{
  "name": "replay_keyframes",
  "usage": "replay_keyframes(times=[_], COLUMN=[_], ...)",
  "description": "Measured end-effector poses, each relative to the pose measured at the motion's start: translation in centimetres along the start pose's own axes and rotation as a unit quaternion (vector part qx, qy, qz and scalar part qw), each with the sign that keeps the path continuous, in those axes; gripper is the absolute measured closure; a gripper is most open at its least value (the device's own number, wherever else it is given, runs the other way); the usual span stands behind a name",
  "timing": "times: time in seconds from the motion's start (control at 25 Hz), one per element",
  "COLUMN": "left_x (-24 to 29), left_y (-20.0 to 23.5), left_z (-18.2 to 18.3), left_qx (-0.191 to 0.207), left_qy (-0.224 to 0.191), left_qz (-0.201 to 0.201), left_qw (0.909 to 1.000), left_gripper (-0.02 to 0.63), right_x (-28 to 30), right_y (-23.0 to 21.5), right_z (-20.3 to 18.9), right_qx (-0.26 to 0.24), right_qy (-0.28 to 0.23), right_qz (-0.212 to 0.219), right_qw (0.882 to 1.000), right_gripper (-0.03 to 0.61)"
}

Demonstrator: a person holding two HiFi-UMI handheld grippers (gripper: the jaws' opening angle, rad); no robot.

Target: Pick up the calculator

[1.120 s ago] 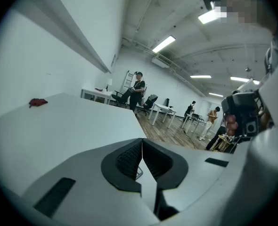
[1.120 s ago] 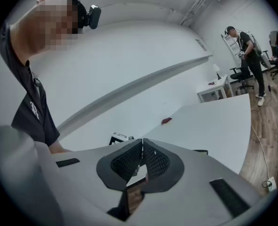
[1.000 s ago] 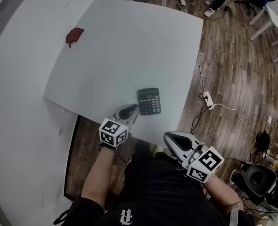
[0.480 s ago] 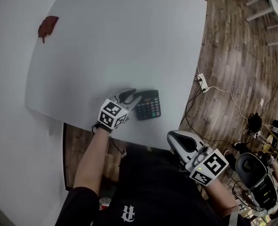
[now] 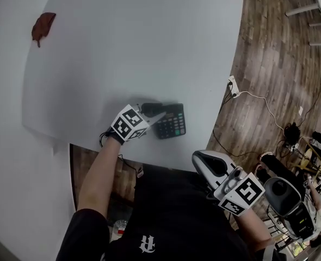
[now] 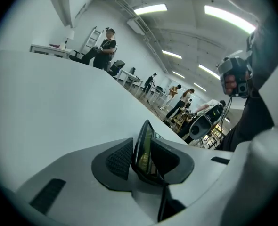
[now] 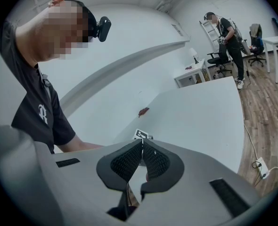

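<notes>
A dark calculator (image 5: 173,122) lies near the front edge of the white table (image 5: 133,48). My left gripper (image 5: 156,113) reaches in from the left and its jaws straddle the calculator's left edge. In the left gripper view the calculator (image 6: 147,147) shows edge-on between the two dark pads (image 6: 119,158), which sit against both of its faces; the left gripper (image 6: 143,160) is closed on it. My right gripper (image 5: 197,160) hangs off the table in front of the person's body. The right gripper (image 7: 142,155) has its pads pressed together with nothing between them.
A small red object (image 5: 42,25) lies at the table's far left. On the wooden floor to the right are a power strip (image 5: 233,86) with its cable and an office chair (image 5: 284,199). The table's front edge runs just behind the calculator.
My left gripper has come forward over the table's edge to the calculator and its jaws now hold the calculator's left edge. The right gripper has shifted slightly in front of the body.
</notes>
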State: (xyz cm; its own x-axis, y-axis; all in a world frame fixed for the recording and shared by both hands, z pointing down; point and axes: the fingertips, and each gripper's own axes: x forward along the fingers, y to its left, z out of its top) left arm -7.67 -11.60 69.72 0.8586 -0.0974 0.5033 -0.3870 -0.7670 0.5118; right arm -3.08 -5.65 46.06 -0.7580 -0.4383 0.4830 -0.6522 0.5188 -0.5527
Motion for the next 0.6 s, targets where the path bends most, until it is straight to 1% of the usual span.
replay_keyframes(times=[0.08,0.12,0.2,0.24,0.32,0.4,0.48,0.6], left_x=[0.42,0.58,0.78,0.86,1.05,1.18,1.18,0.75], left_y=[0.09,0.12,0.12,0.05,-0.15,-0.18,-0.11,-0.18], left_z=[-0.53,-0.55,-0.21,-0.06,-0.01,-0.06,-0.11,-0.16], left_qx=[0.015,0.018,0.009,0.006,0.007,0.008,-0.008,-0.056], left_qy=[0.022,0.026,0.024,0.024,0.030,0.037,0.039,0.025], left_qz=[-0.008,-0.011,-0.021,-0.028,-0.041,-0.049,-0.059,-0.079], left_qw=[0.9996,0.9994,0.9994,0.9993,0.9987,0.9981,0.9975,0.9950], left_gripper=[0.499,0.500,0.501,0.511,0.531,0.535,0.541,0.561], right_x=[0.12,0.11,0.05,0.03,-0.03,-0.14,-0.24,-0.26], right_y=[-0.32,-0.43,-0.52,-0.52,-0.60,-0.82,-0.97,-0.94], right_z=[-0.07,-0.14,-0.26,-0.30,-0.35,-0.37,-0.40,-0.54], right_qx=[0.003,0.005,0.007,0.008,0.009,0.011,0.013,0.012], right_qy=[0.002,0.003,0.005,0.006,0.007,0.006,0.005,0.002], right_qz=[-0.003,-0.003,-0.004,-0.004,-0.006,-0.008,-0.009,-0.008], right_qw=[1.000,1.000,1.000,1.000,1.000,1.000,1.000,1.000], right_gripper=[0.563,0.563,0.563,0.563,0.563,0.563,0.563,0.563])
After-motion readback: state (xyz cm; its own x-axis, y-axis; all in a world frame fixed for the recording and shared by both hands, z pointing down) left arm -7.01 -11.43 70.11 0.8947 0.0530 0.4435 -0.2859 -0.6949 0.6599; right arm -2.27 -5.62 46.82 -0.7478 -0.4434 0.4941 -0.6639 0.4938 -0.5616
